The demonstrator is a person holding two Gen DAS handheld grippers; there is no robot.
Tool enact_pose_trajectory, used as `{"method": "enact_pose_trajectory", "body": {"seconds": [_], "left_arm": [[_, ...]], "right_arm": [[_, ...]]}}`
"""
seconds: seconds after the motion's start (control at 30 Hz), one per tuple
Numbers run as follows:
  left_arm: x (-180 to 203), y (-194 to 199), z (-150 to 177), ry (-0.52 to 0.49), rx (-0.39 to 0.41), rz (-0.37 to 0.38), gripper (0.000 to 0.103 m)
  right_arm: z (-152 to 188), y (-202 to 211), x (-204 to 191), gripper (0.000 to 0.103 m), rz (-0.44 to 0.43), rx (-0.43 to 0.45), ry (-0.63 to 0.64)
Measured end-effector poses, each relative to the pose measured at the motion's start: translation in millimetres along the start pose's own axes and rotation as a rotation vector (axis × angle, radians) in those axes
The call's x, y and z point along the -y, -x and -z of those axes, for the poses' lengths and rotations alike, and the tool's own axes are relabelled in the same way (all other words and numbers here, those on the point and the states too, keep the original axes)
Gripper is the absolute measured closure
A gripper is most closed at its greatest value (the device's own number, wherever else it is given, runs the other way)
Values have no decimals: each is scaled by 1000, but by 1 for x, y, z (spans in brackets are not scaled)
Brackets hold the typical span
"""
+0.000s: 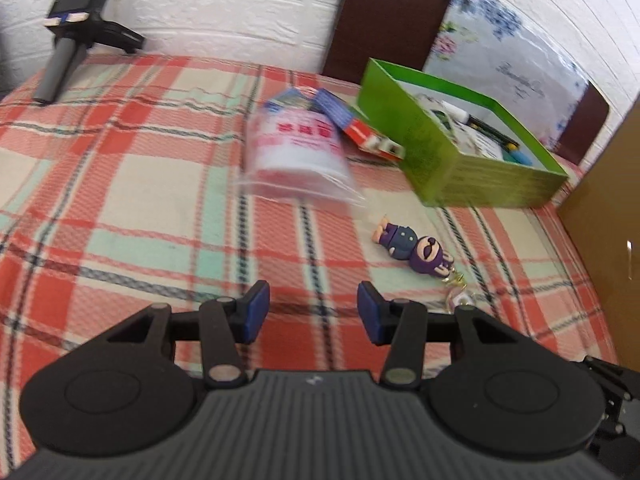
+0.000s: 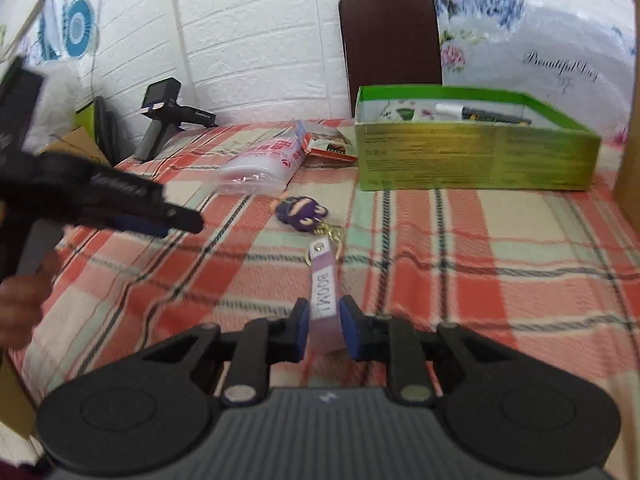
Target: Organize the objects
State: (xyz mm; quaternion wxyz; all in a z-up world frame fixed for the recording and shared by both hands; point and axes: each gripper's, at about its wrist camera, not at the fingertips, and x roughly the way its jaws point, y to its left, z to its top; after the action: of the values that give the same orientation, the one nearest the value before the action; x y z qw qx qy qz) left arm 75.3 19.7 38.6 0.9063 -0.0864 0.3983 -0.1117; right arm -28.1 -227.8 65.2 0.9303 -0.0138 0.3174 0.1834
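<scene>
Keychain (image 2: 325, 280) – one, box (image 2: 472, 160) – one, tools two

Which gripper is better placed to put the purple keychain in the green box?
Right. The right gripper already straddles the keychain strap, with the green box straight ahead. The left gripper is open over bare cloth.

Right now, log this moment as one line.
left gripper open, empty | right gripper around keychain strap | green box beyond
</scene>
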Motion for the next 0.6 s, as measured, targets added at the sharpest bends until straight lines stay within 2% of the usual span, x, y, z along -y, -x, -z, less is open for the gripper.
{"method": "enact_pose_trajectory", "body": {"seconds": [0.07, 0.1, 0.23, 0.3, 0.37, 0.43, 0.47, 0.5, 0.53, 0.57, 0.6], "left_arm": [[9, -3, 0, 2, -23, 56, 52], [14, -4, -1, -2, -34, 79, 52], [41, -15, -5, -19, -77, 130, 49], [53, -22, -10, -26, -83, 137, 41], [63, -34, -14, -23, -92, 112, 28], [70, -48, -16, -4, -114, 87, 25], [72, -56, -16, -1, -129, 72, 25], [76, -59, -15, -24, -104, 49, 25], [82, -60, -14, -65, -70, 20, 28], [87, -63, -14, -110, -56, -16, 46], [92, -65, -14, -151, -41, -46, 48]], "right_arm": [[0, 9, 3, 47, 6, 34, 9], [-1, 10, 4, 46, 4, 56, 4], [-8, -3, 8, 47, -35, 49, -6], [-9, -17, 7, 47, -47, 44, 21], [-11, -31, 5, 46, -45, 43, 42], [-13, -47, 3, 46, -72, 26, 57], [-14, -56, 3, 45, -83, 6, 60], [-16, -59, 2, 45, -88, 10, 65], [-19, -61, 1, 49, -99, 4, 79], [-21, -63, -1, 68, -104, 2, 97], [-21, -65, -1, 73, -115, 3, 111]]}}
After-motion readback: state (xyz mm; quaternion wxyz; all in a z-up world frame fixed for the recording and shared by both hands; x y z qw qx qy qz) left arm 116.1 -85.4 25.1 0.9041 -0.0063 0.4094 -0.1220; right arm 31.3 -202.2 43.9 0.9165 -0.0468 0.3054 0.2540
